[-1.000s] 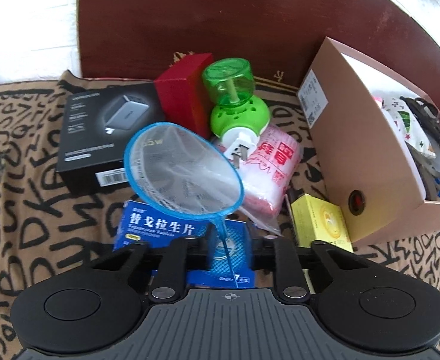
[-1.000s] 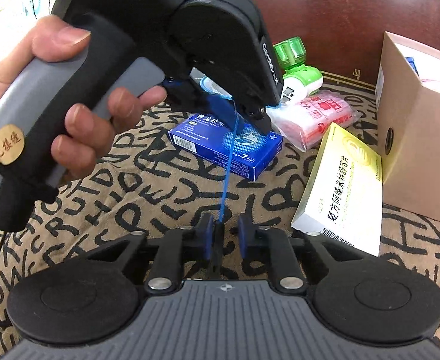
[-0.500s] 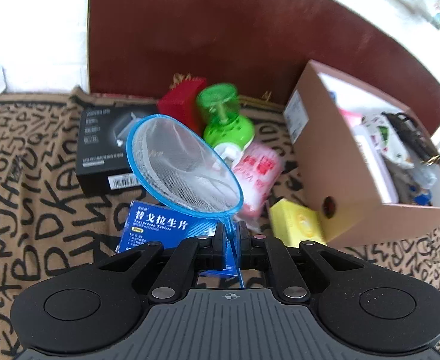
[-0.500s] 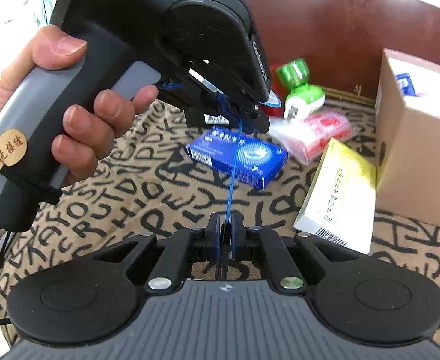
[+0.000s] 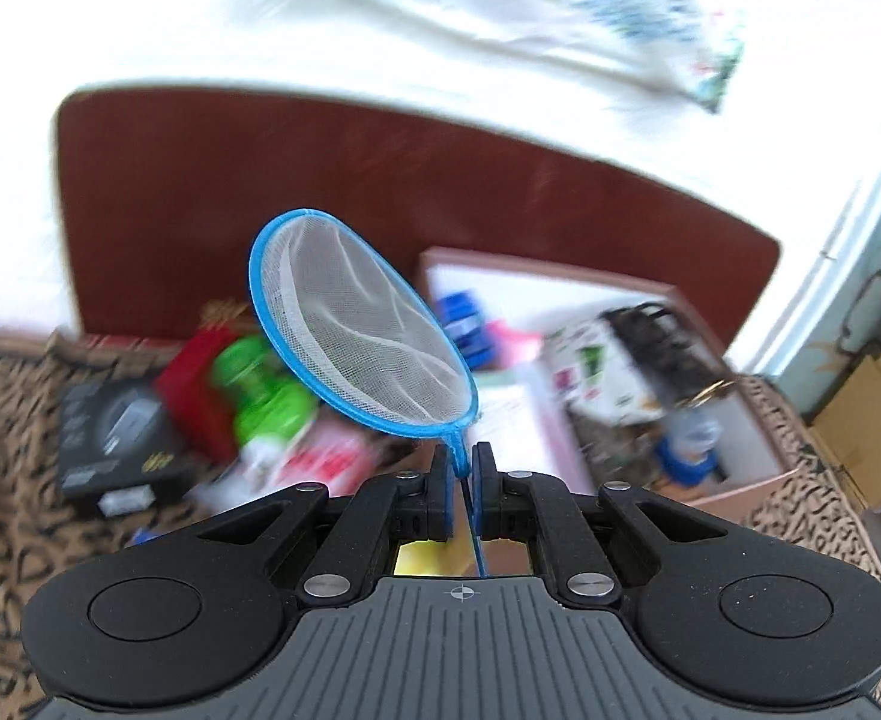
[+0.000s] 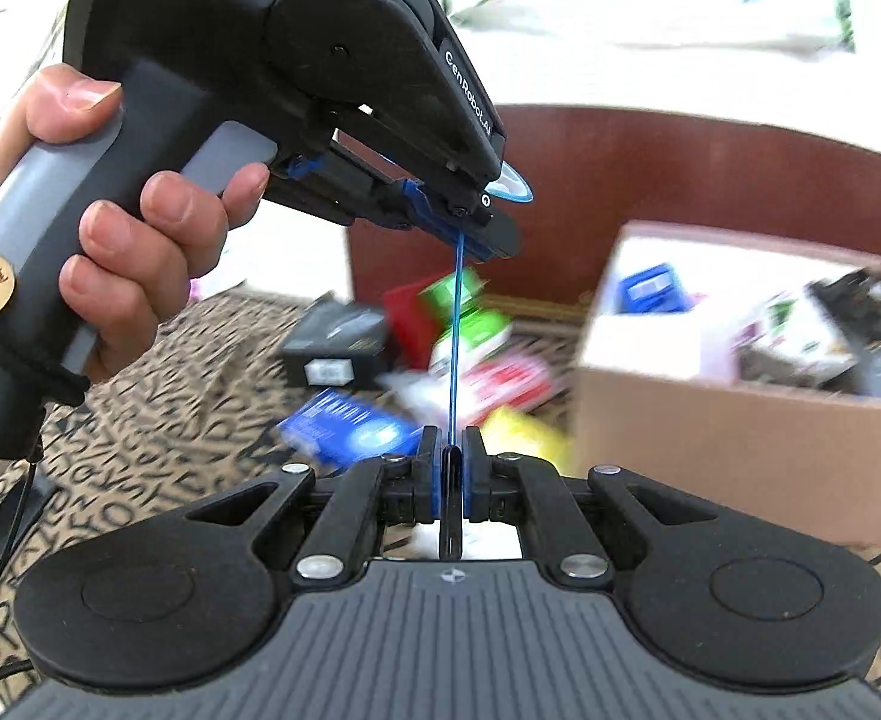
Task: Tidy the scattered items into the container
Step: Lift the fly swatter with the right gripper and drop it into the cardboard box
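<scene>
Both grippers (image 5: pixel 462 474) (image 6: pixel 451 450) clamping net (image 5: pixel 356 324) handle

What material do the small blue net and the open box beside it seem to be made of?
The net: its hoop and thin handle look like smooth blue plastic, glossy and of one colour; the pocket looks like fine white mesh, probably nylon, since things behind show through it. The box: probably cardboard, with a matt brown outside, a pale inside and thin straight walls, though blur hides its surface detail.
</scene>
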Tool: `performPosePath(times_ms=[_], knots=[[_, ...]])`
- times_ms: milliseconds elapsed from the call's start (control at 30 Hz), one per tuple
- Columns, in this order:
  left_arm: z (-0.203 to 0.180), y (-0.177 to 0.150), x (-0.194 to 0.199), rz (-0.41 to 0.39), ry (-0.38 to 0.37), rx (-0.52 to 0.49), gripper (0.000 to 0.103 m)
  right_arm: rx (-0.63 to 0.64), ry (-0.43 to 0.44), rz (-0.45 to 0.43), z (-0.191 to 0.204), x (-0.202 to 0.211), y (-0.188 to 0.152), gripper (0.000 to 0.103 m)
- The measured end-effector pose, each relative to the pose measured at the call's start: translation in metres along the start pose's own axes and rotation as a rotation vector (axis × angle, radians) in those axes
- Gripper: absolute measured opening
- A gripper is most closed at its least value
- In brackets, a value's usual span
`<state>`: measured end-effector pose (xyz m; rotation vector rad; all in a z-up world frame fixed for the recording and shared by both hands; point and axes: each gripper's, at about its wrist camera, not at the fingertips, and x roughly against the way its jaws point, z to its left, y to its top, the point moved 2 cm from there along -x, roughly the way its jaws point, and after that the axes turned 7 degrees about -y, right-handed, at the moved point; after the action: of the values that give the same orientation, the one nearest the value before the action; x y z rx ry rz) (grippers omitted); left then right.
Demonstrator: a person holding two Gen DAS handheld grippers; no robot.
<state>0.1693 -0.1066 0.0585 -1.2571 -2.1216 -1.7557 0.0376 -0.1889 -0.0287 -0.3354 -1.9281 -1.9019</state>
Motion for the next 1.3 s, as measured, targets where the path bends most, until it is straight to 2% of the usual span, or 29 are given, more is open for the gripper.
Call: performPosePath(times_ms=[267,467,667,867,900,933,1000,1033,1067,1133,1167,1200,1267,1300], knots=[[-0.063,0.05,-0.027,-0.043,-0.12,-0.038,0.001,0.027,-0.153,-0.115,-0.062,0.013,0.031,0.007],[-0.091,0.084,-0.06,-0.061,-0.192,-0.012,0.001,0.087,-0.267,-0.18,-0.114,0.009,0.054,0.006],[-0.093,0.097,-0.105,-0.04,-0.23,0.014,0.001,0.158,-0.34,-0.166,-0.153,-0.019,0.062,0.007],[-0.072,0.081,-0.168,0.053,-0.216,0.068,0.007,0.205,-0.363,-0.068,-0.187,-0.062,0.048,0.01],[-0.067,0.075,-0.179,0.074,-0.211,0.074,0.013,0.217,-0.366,-0.048,-0.189,-0.068,0.045,0.012],[-0.063,0.071,-0.188,0.103,-0.205,0.078,0.029,0.229,-0.37,-0.024,-0.193,-0.075,0.041,0.014],[-0.052,0.061,-0.202,0.162,-0.2,0.102,0.038,0.241,-0.372,0.034,-0.196,-0.084,0.031,0.016],[-0.048,0.057,-0.205,0.182,-0.201,0.112,0.049,0.241,-0.368,0.066,-0.198,-0.089,0.028,0.018],[-0.044,0.054,-0.205,0.189,-0.207,0.114,0.064,0.24,-0.37,0.079,-0.199,-0.092,0.029,0.023],[-0.038,0.051,-0.199,0.171,-0.2,0.11,0.077,0.239,-0.377,0.087,-0.201,-0.093,0.027,0.029],[-0.036,0.052,-0.195,0.156,-0.192,0.106,0.083,0.235,-0.372,0.089,-0.201,-0.093,0.027,0.037],[-0.035,0.053,-0.191,0.145,-0.186,0.102,0.085,0.234,-0.368,0.087,-0.2,-0.091,0.027,0.052],[-0.033,0.055,-0.184,0.136,-0.184,0.102,0.092,0.239,-0.376,0.08,-0.199,-0.086,0.027,0.073],[-0.032,0.056,-0.181,0.134,-0.187,0.106,0.092,0.246,-0.385,0.07,-0.198,-0.083,0.03,0.079]])
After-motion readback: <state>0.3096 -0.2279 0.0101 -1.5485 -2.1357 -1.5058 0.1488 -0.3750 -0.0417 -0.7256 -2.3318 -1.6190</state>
